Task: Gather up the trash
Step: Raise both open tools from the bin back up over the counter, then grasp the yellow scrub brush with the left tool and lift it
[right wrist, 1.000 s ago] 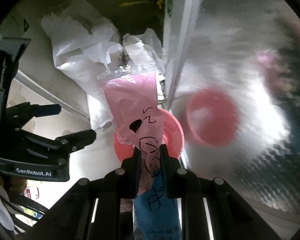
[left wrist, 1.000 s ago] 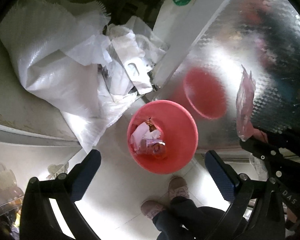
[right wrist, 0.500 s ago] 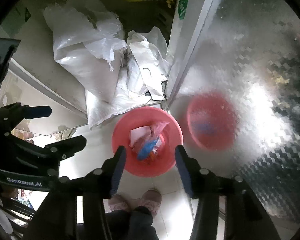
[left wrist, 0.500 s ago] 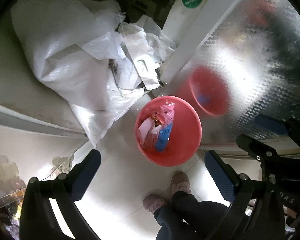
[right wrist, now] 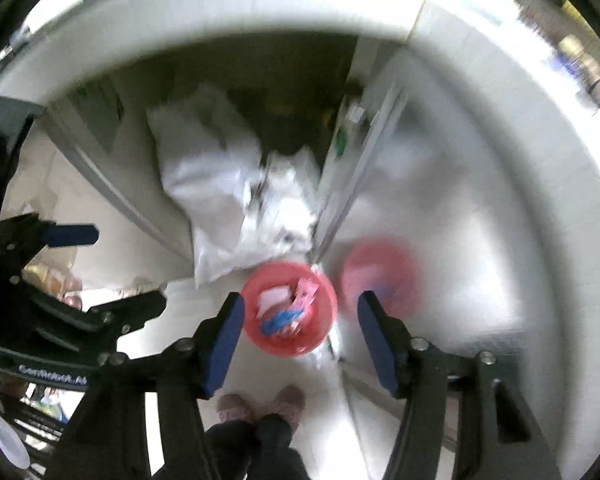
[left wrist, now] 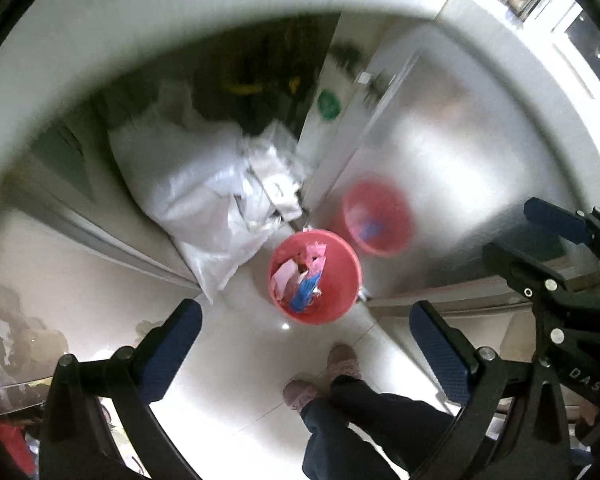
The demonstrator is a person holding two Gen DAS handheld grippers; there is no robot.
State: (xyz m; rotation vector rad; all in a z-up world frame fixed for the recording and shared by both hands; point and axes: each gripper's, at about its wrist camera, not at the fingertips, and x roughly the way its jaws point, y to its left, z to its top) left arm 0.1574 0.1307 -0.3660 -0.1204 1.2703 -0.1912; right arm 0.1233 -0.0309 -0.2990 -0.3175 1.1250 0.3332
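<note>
The right tongs (right wrist: 300, 336) stand spread with nothing between the blue pads (right wrist: 224, 344); their jaws have just been opening, and the pink and blue wrapper (right wrist: 290, 312) lies released inside the red bucket (right wrist: 290, 308), seen through the gap at lower centre of the right wrist view. The left tongs (left wrist: 306, 356) are also spread wide and empty, low in the left wrist view, with the bucket (left wrist: 314, 276) above them at centre. In that bucket sit white paper scraps (left wrist: 284, 278) beside the wrapper (left wrist: 310, 284). The bucket rests on the pale tiled floor (left wrist: 240, 360), touching a shiny metal panel (left wrist: 452, 184) on its right, which mirrors it as a red blur. White plastic sacks (left wrist: 188, 188) are heaped just to its upper left. The person's pink shoes (left wrist: 324, 376) stand below the bucket.
</note>
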